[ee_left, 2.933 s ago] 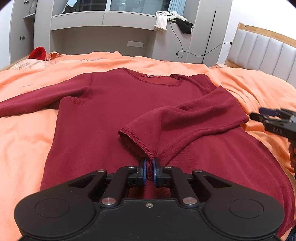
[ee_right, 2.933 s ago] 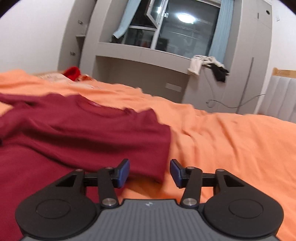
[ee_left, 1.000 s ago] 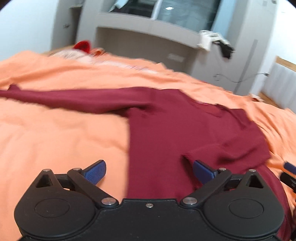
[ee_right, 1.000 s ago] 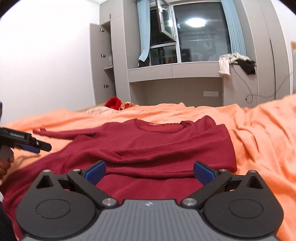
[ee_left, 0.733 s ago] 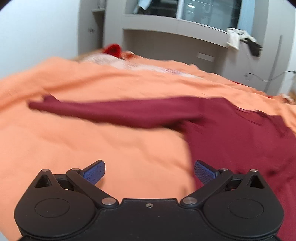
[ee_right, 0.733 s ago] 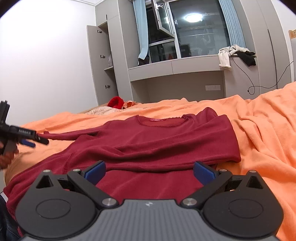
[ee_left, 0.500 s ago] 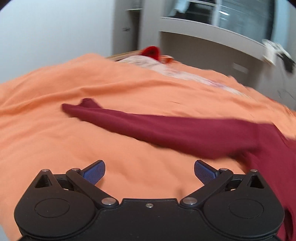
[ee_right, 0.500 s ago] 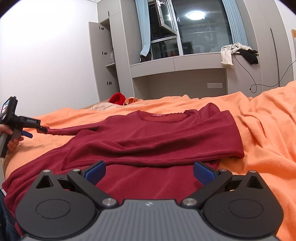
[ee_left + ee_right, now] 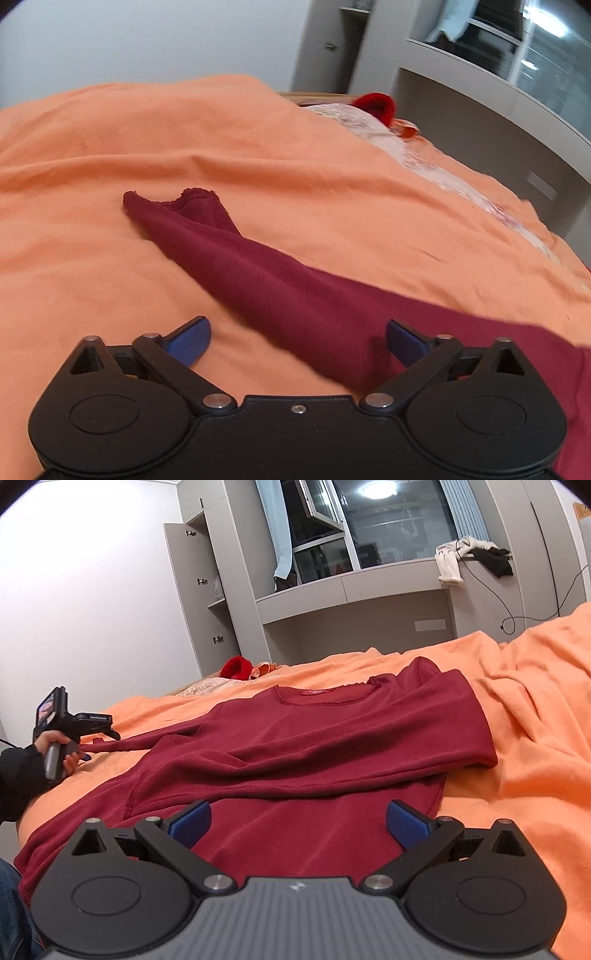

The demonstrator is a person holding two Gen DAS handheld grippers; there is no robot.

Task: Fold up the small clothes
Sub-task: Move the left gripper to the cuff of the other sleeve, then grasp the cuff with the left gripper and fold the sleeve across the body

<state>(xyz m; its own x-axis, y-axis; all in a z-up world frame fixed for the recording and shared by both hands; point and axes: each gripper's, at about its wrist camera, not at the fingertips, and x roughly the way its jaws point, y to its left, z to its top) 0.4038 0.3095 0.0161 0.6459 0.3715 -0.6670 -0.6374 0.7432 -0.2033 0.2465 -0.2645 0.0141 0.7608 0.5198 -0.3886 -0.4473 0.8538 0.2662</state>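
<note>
Left wrist view
Across the orange bed [image 9: 258,155]: lying stretched out flat, the unfolded sleeve [image 9: 236,258] of the dark red top, running from the cuff [image 9: 192,201] back toward the gripper, probably so as to be drawn over the body next.
Left gripper [image 9: 297,338]: hanging over the sleeve with jaws spread wide, having just been closing a little; sleeve lying between the blue pads [image 9: 190,338] but not pinched, nothing held.
Likely reason for the pose: lining up for a grasp nearer the cuff, judging by the downward aim along the cloth.

Right wrist view
On the bed [image 9: 535,738]: lying face up, the dark red top [image 9: 314,738] with neckline [image 9: 325,694] toward the far wall and its other sleeve [image 9: 332,760] already laid across the chest.
Right gripper [image 9: 297,821]: waiting low over the hem with jaws wide apart, gripping nothing, seemingly parked out of the way.
Far left: a hand [image 9: 55,749] carrying the left gripper [image 9: 110,734] beside the outstretched sleeve [image 9: 122,744].
Fold progress: looking about half done for the sleeves.
</note>
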